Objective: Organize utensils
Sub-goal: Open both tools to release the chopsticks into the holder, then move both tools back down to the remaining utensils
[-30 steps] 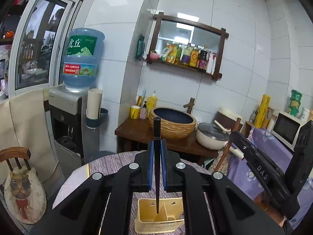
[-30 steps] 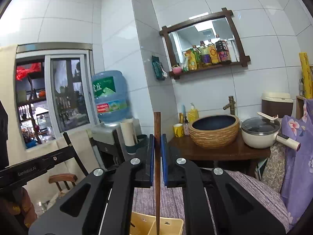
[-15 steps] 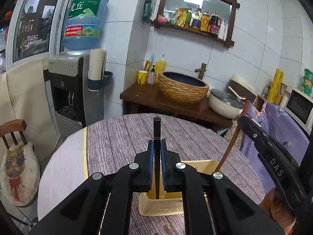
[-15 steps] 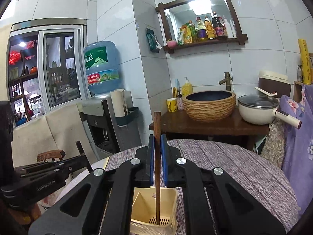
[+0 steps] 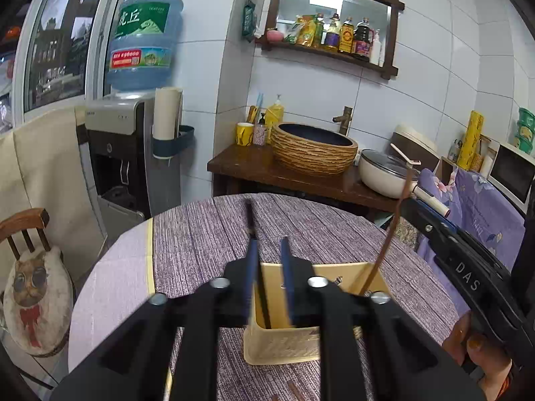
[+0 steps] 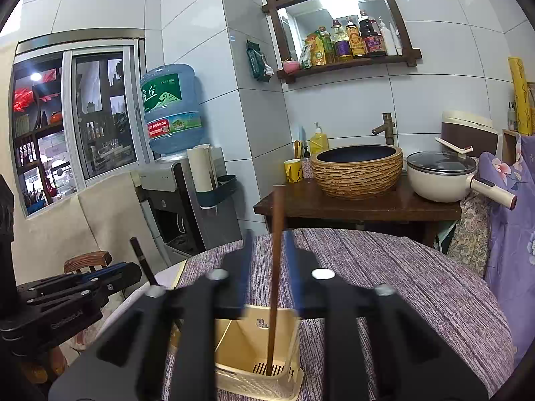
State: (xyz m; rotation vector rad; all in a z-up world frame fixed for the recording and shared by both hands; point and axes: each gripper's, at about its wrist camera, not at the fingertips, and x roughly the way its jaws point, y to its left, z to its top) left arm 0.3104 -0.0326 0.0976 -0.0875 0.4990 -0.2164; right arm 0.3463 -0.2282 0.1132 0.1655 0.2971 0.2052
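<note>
- Left view, 9 o'clock edge: wooden chair (image 5: pixel 23 224) with a cat-print cushion (image 5: pixel 36 304), beside the round table (image 5: pixel 207 234) under its purple striped cloth.
- My left claw (image 5: pixel 267 254): jaws opening, blue pads parted. The black chopstick (image 5: pixel 250 217) stands between them, leaning on the left pad and clear of the right one. I have no grip on it.
- The black chopstick's lower end goes down into the cream utensil caddy (image 5: pixel 281 347), which sits on the table at 6 o'clock of this view.
- At 3 o'clock of my left claw, the brown chopstick (image 5: pixel 388 240) slants out of the caddy's right part.
- Right view, 9 o'clock: my left claw's body, with the black chopstick's top poking up next to it.
- My right claw (image 6: pixel 267 250): jaws opening and motion-blurred. The brown chopstick stands upright in the gap, and neither pad is pressing on it.
- Its tip rests on the slotted floor of the caddy, at 6 o'clock.
</note>
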